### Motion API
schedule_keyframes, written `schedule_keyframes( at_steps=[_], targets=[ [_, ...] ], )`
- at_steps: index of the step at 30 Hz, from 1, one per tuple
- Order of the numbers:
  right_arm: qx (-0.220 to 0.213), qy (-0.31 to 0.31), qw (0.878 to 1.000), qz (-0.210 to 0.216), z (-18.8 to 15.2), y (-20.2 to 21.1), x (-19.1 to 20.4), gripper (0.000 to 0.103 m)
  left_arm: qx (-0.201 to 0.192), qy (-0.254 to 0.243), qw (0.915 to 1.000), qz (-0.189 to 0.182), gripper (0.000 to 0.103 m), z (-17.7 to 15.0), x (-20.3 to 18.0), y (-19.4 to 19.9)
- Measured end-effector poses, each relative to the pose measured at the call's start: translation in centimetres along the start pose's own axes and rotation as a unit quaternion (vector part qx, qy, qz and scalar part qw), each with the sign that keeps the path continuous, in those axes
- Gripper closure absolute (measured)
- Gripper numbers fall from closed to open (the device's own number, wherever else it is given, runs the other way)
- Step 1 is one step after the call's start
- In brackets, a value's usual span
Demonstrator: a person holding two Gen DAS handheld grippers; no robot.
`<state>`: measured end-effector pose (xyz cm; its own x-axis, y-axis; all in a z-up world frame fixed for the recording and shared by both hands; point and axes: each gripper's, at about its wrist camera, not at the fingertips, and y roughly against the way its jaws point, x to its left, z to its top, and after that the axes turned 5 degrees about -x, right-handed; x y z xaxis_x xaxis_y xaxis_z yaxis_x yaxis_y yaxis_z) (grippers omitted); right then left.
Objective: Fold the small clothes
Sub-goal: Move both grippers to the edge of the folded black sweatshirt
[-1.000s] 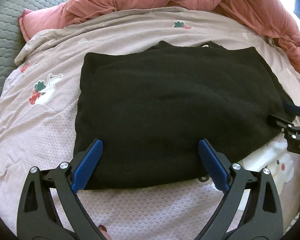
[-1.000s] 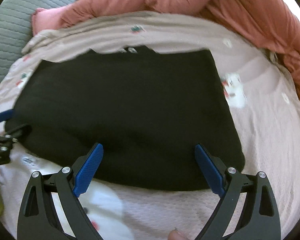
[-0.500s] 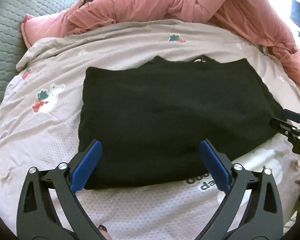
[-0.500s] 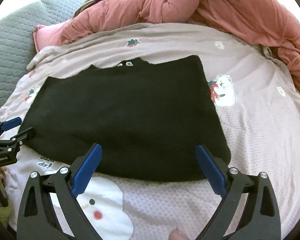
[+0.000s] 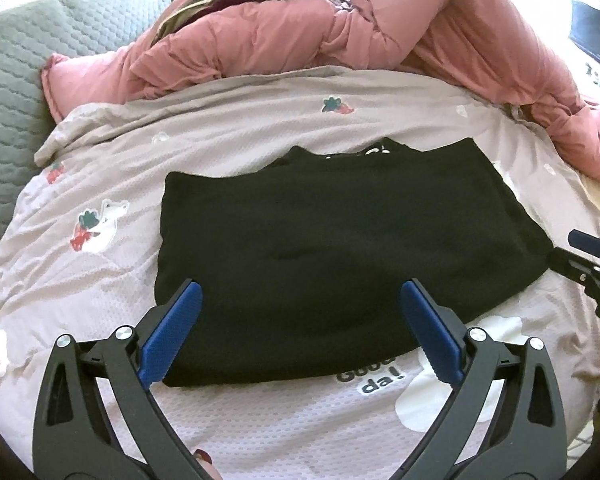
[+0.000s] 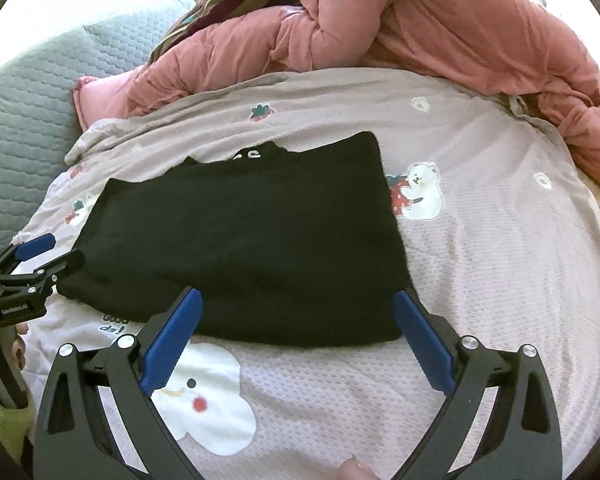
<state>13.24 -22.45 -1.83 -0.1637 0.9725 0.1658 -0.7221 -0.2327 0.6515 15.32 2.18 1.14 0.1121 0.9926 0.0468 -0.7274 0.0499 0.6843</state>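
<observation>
Both tongs have been drawn back from the black garment since a second ago; its near edge now lies clear ahead of the blue tips. Left tongs: spread apart, nothing held. Right tongs: likewise spread, empty. The garment is laid flat on the printed bedsheet, folded to a rough rectangle, below the pink duvet. Its long axis is set across both tongs, side to side; the neckline with white lettering is pointed away, toward the duvet. Each tongs is placed off one near corner, about equally close.
</observation>
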Motion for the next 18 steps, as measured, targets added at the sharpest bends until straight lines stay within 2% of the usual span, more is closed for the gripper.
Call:
schedule_keyframes(
  at_steps=[8,18],
  targets=[
    [-0.015,0.001,1.0,0.01,0.0,1.3,-0.5,0.007,-0.006,-0.007,1.0,0.003,0.01,0.1,-0.5,0.3],
    [-0.004,0.048,0.998,0.042,-0.2,0.1,3.8,0.007,0.0,0.012,0.9999,0.007,0.01,0.0,0.8,0.0]
  ],
)
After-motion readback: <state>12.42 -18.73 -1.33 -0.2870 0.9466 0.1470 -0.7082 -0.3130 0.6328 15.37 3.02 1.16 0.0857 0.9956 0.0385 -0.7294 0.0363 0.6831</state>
